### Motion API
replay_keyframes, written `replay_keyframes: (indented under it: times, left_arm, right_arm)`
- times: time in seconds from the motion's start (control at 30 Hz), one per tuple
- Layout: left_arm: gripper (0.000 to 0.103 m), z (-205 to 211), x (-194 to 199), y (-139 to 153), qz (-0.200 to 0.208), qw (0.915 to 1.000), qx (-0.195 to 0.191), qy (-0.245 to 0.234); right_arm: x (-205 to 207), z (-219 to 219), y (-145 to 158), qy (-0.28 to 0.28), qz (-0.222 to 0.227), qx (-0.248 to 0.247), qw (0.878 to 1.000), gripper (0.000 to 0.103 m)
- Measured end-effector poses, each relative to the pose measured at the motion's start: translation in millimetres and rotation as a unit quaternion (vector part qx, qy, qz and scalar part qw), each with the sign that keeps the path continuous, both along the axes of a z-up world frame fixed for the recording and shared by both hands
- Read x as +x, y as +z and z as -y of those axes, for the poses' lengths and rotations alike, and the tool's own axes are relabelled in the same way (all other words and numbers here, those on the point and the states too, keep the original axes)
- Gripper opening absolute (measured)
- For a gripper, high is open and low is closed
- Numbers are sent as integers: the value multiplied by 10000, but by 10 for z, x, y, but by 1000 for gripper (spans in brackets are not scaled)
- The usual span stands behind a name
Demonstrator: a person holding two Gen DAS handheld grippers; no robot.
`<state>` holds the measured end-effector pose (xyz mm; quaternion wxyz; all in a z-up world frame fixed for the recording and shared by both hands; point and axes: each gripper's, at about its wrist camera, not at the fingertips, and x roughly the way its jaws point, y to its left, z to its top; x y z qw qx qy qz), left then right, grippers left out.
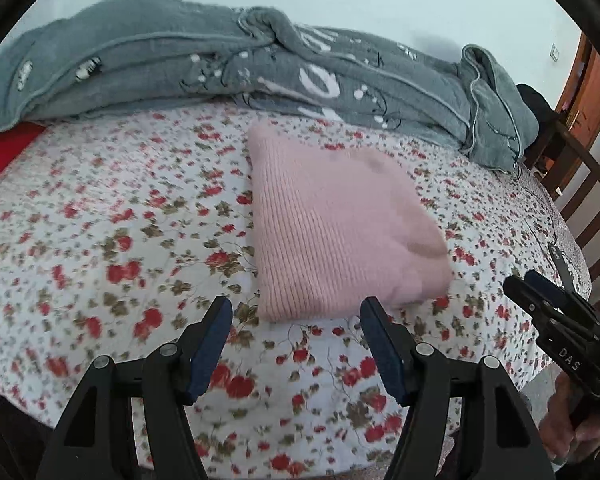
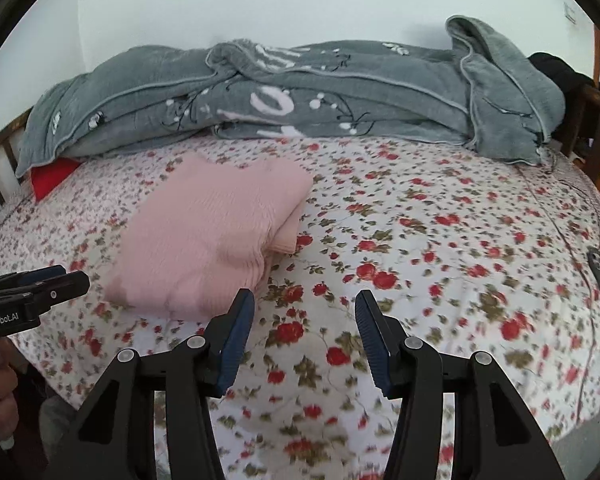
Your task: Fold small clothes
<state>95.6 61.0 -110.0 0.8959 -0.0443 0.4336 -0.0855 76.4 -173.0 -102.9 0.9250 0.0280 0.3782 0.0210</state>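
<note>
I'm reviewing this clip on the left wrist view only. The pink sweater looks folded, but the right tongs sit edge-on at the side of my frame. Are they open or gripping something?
Observer: The right tongs are open and empty, over bare floral sheet beside the pink sweater.
Operator: Is the fold tidy along the sweater's right-hand edge?
Observer: That edge shows stacked layers, with a lower one sticking out slightly.

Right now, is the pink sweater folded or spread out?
Folded. The pink sweater lies as a compact rectangle on the floral bedsheet, with stacked layers showing along its right edge. Neither tool touches it.
</note>
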Motion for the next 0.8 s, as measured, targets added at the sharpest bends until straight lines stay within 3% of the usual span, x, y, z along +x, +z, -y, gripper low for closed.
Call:
replay_keyframes:
  times: [0.13, 0.2, 0.23, 0.33, 0.8]
  left_arm:
    - [70, 47, -241, 215, 183, 9991, 367, 117]
    - [74, 74, -340, 292, 251, 9984, 486, 137]
    - [75, 76, -394, 330, 306, 9981, 519, 164]
    - [79, 74, -514, 439, 443, 9972, 540, 249]
    - [82, 182, -861, 704, 838, 9945, 527, 333]
  right_arm:
    - [-219, 14, 198, -109, 81, 18, 9999, 55]
    - [-343, 4, 288, -193, 120, -81, 9997, 72]
    - [-391, 2, 319, -203, 167, -113, 9996, 86]
    - [-561, -15, 430, -285, 346, -261, 9987, 97]
    - [-927, 85, 644, -494, 551, -347, 9967, 101]
